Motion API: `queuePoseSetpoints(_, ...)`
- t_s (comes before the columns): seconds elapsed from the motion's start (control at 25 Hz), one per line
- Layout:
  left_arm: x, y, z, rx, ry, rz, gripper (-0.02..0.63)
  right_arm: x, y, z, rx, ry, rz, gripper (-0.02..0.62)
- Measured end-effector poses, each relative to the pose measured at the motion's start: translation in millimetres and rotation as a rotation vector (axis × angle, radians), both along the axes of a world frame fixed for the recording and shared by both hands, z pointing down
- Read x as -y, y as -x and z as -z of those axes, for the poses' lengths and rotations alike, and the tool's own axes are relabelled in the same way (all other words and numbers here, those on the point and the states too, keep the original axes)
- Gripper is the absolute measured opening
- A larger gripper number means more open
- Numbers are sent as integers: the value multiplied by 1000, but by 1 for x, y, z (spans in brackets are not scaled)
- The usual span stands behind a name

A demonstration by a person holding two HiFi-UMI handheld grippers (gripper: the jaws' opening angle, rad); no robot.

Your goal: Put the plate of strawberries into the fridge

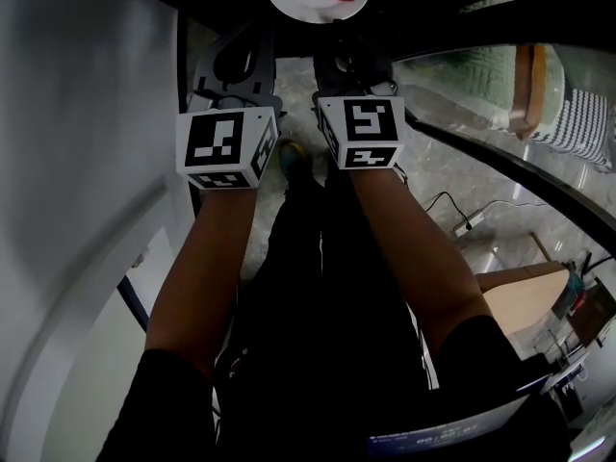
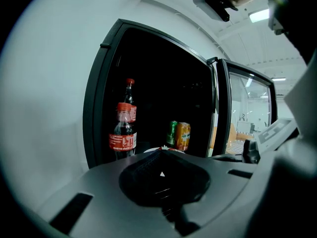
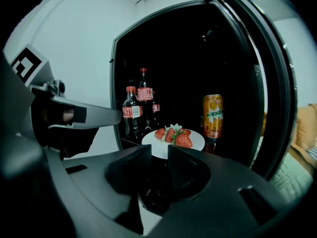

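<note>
- Plainly, the right gripper view tells most: the right claw (image 3: 159, 157) is pinched narrow on the near rim of the plate (image 3: 197, 144), with white china showing in the slit between its jaws.
- The strawberries (image 3: 177, 137) sit heaped just beyond those jaws, on the plate's middle, inside the dark fridge (image 3: 115, 83).
- Behind the plate an orange can (image 3: 213, 116) stands to this claw's right and cola bottles (image 3: 132, 114) to its left.
- The left gripper view shows the left claw (image 2: 161, 152) with its jaws pressed together on nothing; only a sliver of the plate peeps over their tip.
- That view alone catches a green can (image 2: 172, 133), just beside the orange one.
- From the head view (steeply down) both claws reach forward side by side, with the plate ahead of them, nearer the right one's line.
- A glass door (image 2: 247, 113) stands open to the claws' right and a white wall (image 2: 44, 108) lies to their left.
- Pale marbled floor (image 1: 433, 176) lies below them.
</note>
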State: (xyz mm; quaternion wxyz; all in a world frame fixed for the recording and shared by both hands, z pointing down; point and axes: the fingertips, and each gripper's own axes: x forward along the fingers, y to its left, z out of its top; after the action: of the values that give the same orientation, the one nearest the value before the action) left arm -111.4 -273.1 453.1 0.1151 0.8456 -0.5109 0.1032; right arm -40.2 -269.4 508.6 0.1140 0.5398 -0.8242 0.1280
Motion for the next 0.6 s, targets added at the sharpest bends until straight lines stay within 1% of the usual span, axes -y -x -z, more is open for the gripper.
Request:
queuePoseSetpoints(0.2, 2, 8, -7, 6, 7, 3, 2, 1, 3, -12, -32, 11, -21, 84)
queuePoseSetpoints(0.6, 5, 18, -10, 9, 17, 14, 2, 10, 9, -15, -48, 12, -4, 84)
